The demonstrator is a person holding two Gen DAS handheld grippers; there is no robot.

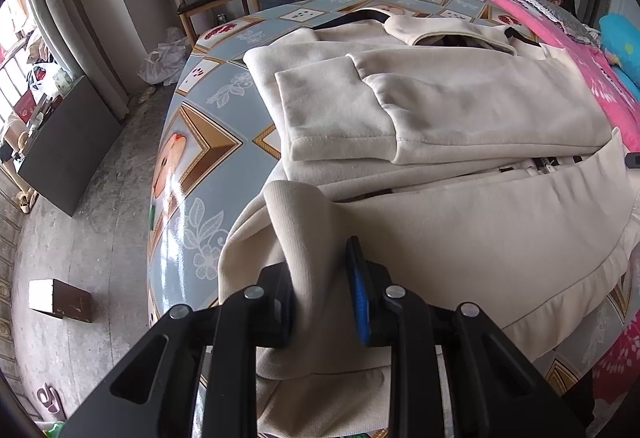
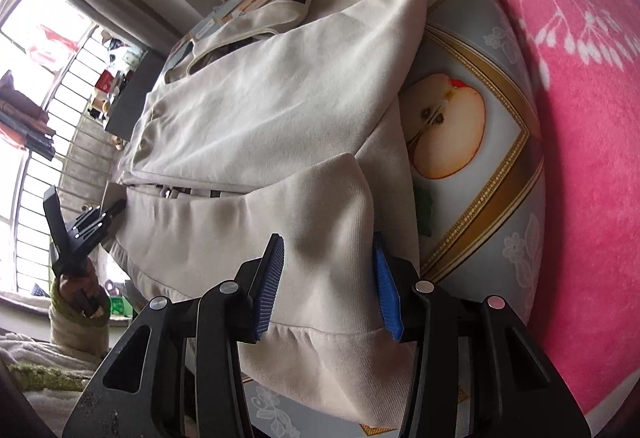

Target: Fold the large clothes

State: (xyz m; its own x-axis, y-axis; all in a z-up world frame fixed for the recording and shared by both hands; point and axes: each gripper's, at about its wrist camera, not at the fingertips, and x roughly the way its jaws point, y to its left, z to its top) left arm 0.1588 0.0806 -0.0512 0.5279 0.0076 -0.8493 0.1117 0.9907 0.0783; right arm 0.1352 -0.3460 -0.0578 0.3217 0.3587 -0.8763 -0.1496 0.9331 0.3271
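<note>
Left gripper (image 1: 320,294): jaws pinching a raised ridge of the hoodie (image 1: 460,110) hem, so that corner can lift.
Right gripper (image 2: 328,278): jaws straddling a bunched hem fold, apparently gripping it; the matching corner.
Ahead of both: sleeves already folded in on the table (image 1: 208,118), likely readying a bottom-up fold.
</note>
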